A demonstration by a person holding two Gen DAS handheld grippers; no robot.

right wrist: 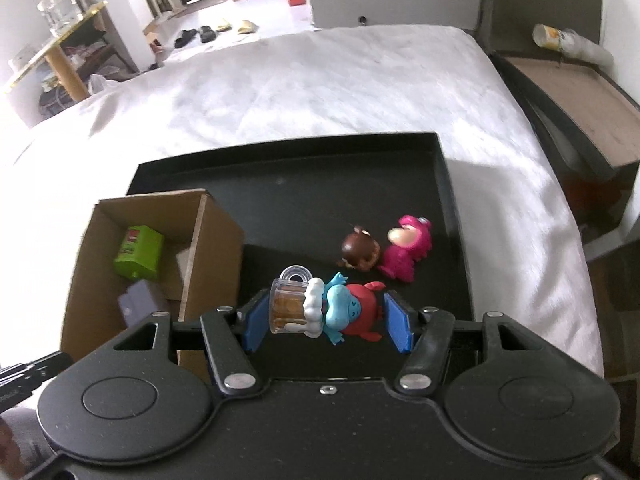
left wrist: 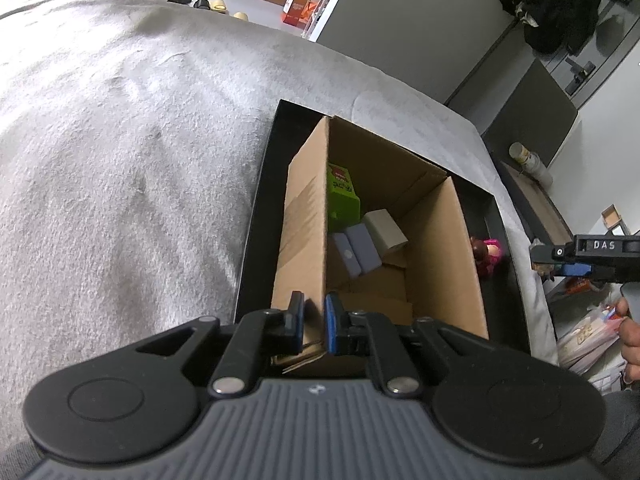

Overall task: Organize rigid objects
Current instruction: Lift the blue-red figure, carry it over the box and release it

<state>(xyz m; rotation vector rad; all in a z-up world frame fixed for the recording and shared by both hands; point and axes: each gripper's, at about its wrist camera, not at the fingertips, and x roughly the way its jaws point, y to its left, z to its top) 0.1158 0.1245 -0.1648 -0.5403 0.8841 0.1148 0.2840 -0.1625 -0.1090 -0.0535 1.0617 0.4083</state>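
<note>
Left wrist view: pinching the near wall of the cardboard box (left wrist: 308,216) between blue pads, left gripper (left wrist: 311,322) sitting at the lower middle of the frame, jaws nearly together on the thin cardboard. Standing open-topped inside a black tray (left wrist: 260,208) on a grey blanket (left wrist: 120,140). Holding, inside the box, a green carton (left wrist: 342,198) toward the far end, a white block (left wrist: 386,230) beside it, and two grey-blue blocks (left wrist: 358,254) lying nearer. Showing at the right of the box, on the tray floor, a pink figure (left wrist: 490,256) partly hidden by the box wall. Entering from the right edge, the right gripper (left wrist: 560,258), its grip not readable from this angle.

Right wrist view: clamping a toy figure with a beer mug (right wrist: 320,308) sideways between blue pads, right gripper (right wrist: 326,318) filling the lower middle of the frame, mug end against the left pad, red body against the right pad. Lying beyond it on the tray (right wrist: 300,184), right of centre, a brown figure (right wrist: 360,252) touching a pink figure (right wrist: 406,250). Standing at the left of the frame, the box (right wrist: 212,248) with the green carton (right wrist: 138,254) and a grey-blue block (right wrist: 140,304) inside.
</note>
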